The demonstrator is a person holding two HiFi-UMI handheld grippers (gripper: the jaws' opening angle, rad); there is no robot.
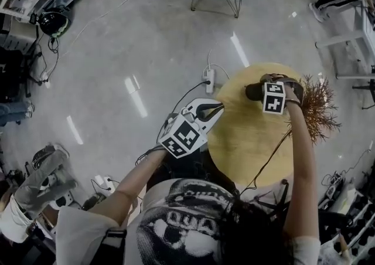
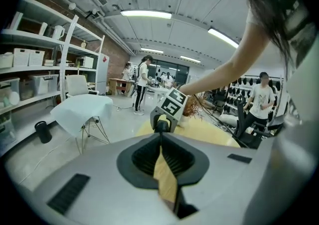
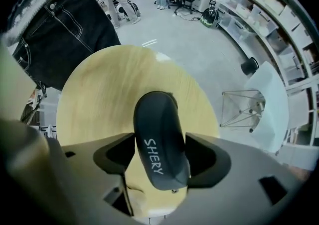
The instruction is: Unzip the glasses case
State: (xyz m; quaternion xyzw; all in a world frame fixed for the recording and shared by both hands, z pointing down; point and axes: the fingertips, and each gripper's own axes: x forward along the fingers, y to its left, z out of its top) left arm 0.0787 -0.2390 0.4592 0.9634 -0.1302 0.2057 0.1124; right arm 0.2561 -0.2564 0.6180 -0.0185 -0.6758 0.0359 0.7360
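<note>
1. Glasses case (image 3: 158, 139): dark, oblong, rounded at both ends, with the word SHERY in pale letters on its top face. We find it on the round table (image 1: 246, 141), towards the far right part of the top. Its length runs out from between the jaws of the right gripper. We see no open seam on it.

2. Right gripper (image 3: 160, 155): points down over the case. Its jaws stand wide apart, one on each side of the case, and we see no pad pressing on it. Its marker cube (image 1: 273, 97) faces up at us.

3. Left gripper (image 2: 160, 133): sits at the near left edge of the table, well apart from the case and aimed across the top. Its jaws are together at the tips with nothing between them, and only a wedge of pale wood shows through behind them.

4. Round table: pale wood, with the top bare around the case.

5. Dried branches (image 1: 319, 105): brown, just beside the right edge of the table.

6. Power strip (image 1: 209, 79): white, on the grey floor (image 1: 146, 41) just beyond the left side of the table.

7. White chair (image 2: 82, 109): has wire legs and stands on the floor far from the table.
</note>
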